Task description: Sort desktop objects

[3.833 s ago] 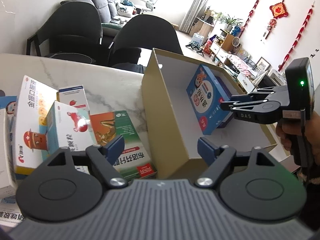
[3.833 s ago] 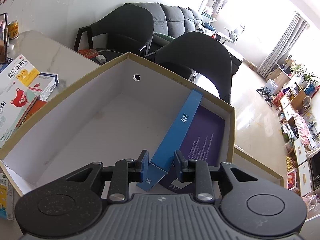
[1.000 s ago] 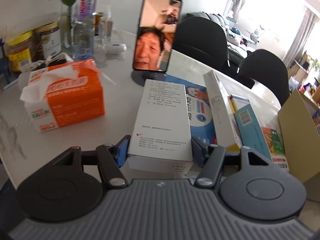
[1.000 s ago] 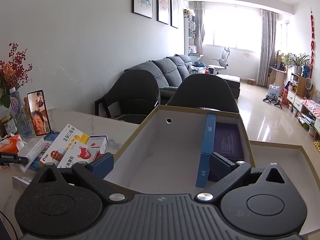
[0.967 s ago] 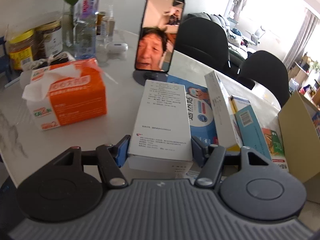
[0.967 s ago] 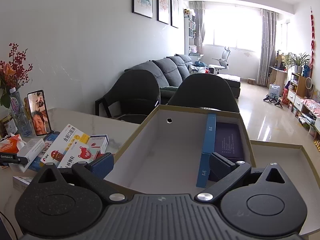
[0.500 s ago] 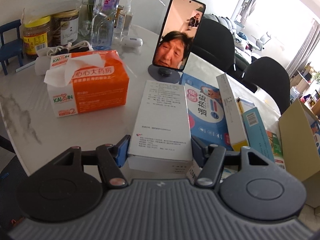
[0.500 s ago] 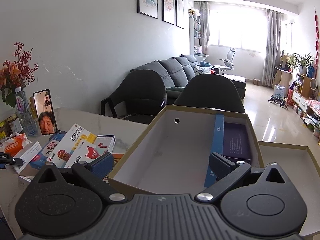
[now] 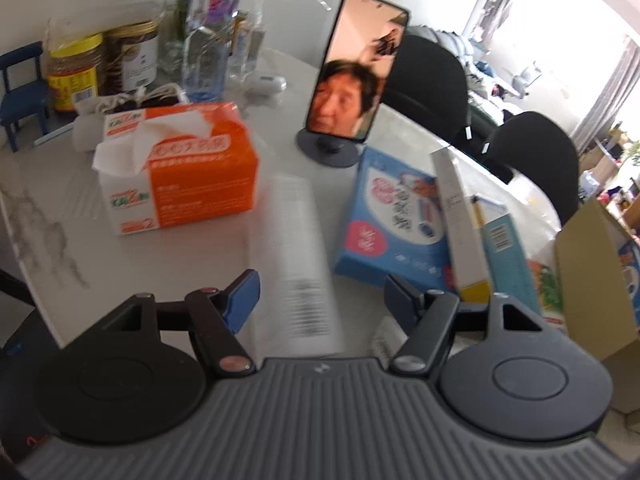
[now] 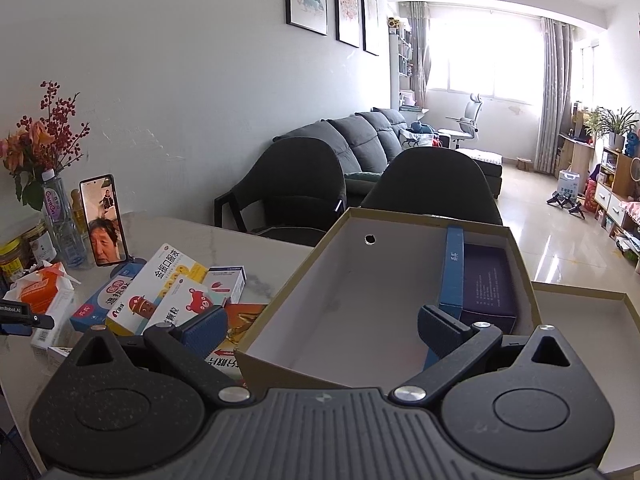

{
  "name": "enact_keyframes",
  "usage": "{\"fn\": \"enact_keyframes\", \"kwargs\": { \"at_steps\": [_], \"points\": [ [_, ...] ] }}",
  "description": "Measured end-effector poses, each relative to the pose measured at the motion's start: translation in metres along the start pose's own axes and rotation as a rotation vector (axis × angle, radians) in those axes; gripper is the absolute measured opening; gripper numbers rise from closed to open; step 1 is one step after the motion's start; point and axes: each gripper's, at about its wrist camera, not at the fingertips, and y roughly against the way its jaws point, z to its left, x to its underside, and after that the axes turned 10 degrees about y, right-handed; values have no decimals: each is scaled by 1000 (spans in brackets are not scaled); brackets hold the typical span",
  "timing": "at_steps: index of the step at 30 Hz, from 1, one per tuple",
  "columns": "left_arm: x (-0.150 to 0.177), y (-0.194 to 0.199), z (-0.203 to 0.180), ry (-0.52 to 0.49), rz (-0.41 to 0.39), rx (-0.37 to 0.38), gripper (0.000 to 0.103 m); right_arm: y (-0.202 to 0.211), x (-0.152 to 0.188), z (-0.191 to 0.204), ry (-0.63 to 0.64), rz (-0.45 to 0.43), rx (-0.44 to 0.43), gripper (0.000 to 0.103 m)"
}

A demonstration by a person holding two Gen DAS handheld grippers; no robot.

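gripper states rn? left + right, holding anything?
Left gripper: open, has just been opening; the blurred white box sits between the fingers, pads off it.
Right gripper: open, empty, over the cardboard box.

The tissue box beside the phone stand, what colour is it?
The tissue box is orange and white; the left wrist view shows it best.

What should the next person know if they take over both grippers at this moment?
Left gripper: jaws have just been opening; the white box is between them, not pinched, blurred.
Right gripper: open, empty, over the near edge of the cardboard box.
Done: a blue box and a dark purple box stand inside it.
Left: the white box and the pile of medicine boxes on the table, probably all to go in.
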Motion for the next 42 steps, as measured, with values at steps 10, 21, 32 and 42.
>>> {"fn": "enact_keyframes", "kwargs": {
  "at_steps": [10, 21, 32, 42],
  "points": [
    [-2, -14, -47, -70, 57, 162, 64, -4, 0, 0, -2, 8, -4, 102],
    [0, -55, -86, -110, 148, 207, 49, -11, 2, -5, -16, 19, -13, 102],
    [5, -69, -100, -133, 145, 159, 47, -15, 3, -9, -29, 23, -26, 102],
    [6, -69, -100, -141, 116, 106, 35, -14, 5, -5, -29, 23, -43, 102]
  ]
}}
